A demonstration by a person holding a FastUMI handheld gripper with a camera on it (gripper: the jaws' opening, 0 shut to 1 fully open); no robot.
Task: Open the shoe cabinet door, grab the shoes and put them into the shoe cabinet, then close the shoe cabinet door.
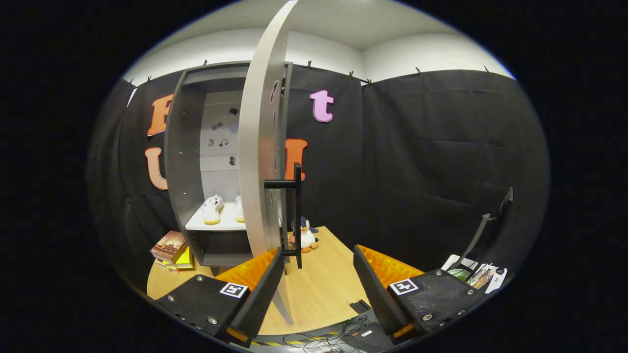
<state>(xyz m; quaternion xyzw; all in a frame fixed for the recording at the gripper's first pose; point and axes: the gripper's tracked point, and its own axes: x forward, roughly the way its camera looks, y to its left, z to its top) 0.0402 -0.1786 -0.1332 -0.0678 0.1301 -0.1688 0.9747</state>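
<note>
The tool (319, 289) hangs wide apart, gripping nothing, with the pale grey cabinet door (257, 147) edge-on just ahead of its left finger, likely so it can be pushed shut. The door's black bar handle (297, 215) stands between the fingers, further ahead. Two white sneakers (223, 208) already sit on the shelf inside the dark grey shoe cabinet (179, 162). One toy penguin (306, 235) rests on the wooden surface (324, 289).
</note>
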